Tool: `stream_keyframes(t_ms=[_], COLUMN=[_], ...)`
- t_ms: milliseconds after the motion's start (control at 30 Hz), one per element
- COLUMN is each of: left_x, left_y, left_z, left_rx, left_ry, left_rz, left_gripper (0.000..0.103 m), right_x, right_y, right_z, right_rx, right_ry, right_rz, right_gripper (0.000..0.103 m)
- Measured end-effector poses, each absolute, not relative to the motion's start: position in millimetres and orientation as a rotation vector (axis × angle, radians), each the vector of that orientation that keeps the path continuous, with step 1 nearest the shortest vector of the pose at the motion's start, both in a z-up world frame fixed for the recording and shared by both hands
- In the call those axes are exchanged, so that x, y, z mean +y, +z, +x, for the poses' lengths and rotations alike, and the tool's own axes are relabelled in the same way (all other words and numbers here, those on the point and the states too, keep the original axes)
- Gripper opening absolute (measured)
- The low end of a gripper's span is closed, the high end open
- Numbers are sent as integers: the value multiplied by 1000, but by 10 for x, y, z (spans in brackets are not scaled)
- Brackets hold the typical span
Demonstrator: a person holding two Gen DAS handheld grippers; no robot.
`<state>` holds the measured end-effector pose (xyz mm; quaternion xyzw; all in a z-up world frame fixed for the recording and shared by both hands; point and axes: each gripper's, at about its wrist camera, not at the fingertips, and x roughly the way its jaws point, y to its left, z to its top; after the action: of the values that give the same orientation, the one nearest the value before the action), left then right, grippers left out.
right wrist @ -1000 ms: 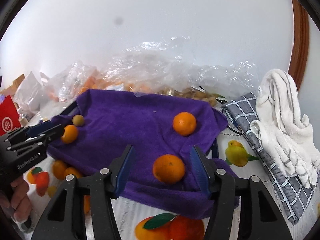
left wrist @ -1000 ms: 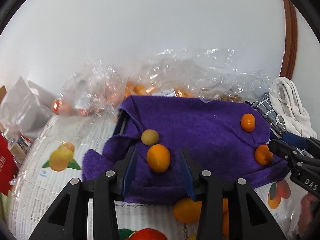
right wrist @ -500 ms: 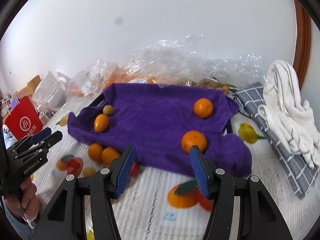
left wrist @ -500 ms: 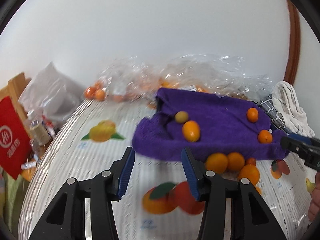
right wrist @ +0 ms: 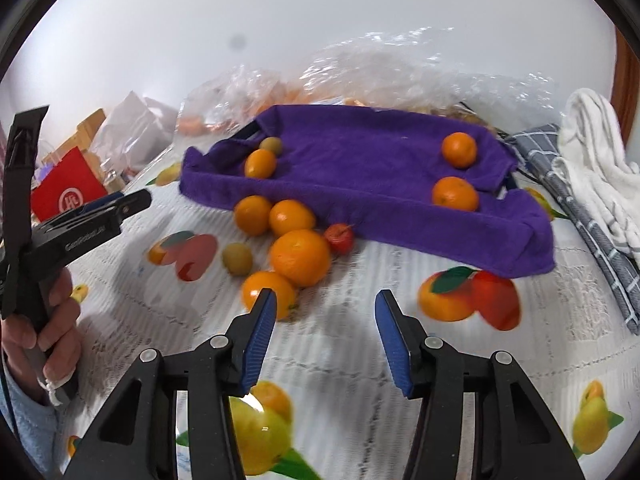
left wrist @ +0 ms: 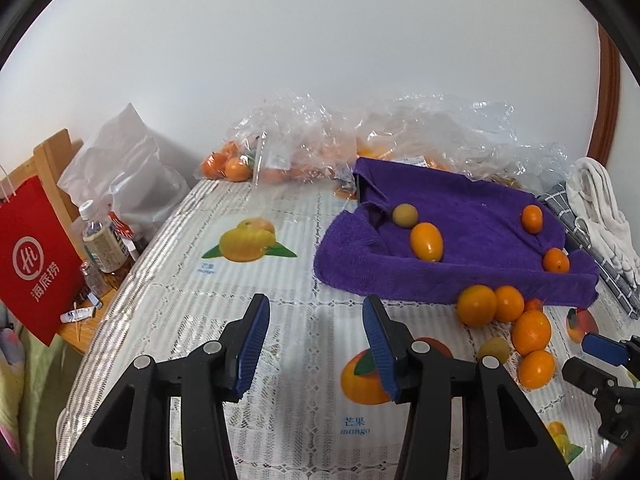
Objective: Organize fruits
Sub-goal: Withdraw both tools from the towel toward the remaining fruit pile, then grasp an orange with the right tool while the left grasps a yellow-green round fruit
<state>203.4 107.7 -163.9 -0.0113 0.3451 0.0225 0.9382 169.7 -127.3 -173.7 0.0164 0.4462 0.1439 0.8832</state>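
Left gripper (left wrist: 316,344): jaws part open, empty, above bare bench (left wrist: 280,280), lower centre.
Right gripper (right wrist: 324,336): jaws closing, nothing between.
Loose fruits (right wrist: 288,240): centre left, touching purple towel (right wrist: 360,168) edge.
Towel fruits: four, upper centre.

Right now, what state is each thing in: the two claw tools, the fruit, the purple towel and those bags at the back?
Left gripper: open, nothing between its jaws.
Right gripper: empty, jaws closing.
Purple towel: spread out, rumpled, four fruits on it.
Loose fruits: clustered on the tablecloth at the towel's front edge.
Clear bags: crumpled, oranges inside.
White cloth: bunched on a checked cloth.
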Motion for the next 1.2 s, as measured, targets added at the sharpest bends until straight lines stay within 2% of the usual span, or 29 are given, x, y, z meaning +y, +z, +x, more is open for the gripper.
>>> stream_keyframes(t_ms=[433, 567, 933, 1200], left_x=[1168, 1165, 1125, 967], left_y=[-1545, -1551, -1700, -1817], left_z=[2023, 2028, 2108, 2144], left_rx=[676, 686, 779, 847], left_ry=[33, 20, -31, -98], left_rz=[-100, -111, -149, -133], left_gripper=[46, 46, 46, 46], right_x=[-996, -941, -1508, -1875], right_y=[-1826, -1853, -1568, -1856], right_z=[2194, 2181, 2005, 2108], right_rx=[1028, 993, 914, 995], right_ry=[307, 268, 243, 193], right_rz=[86, 14, 18, 41], right_gripper=[50, 38, 38, 38])
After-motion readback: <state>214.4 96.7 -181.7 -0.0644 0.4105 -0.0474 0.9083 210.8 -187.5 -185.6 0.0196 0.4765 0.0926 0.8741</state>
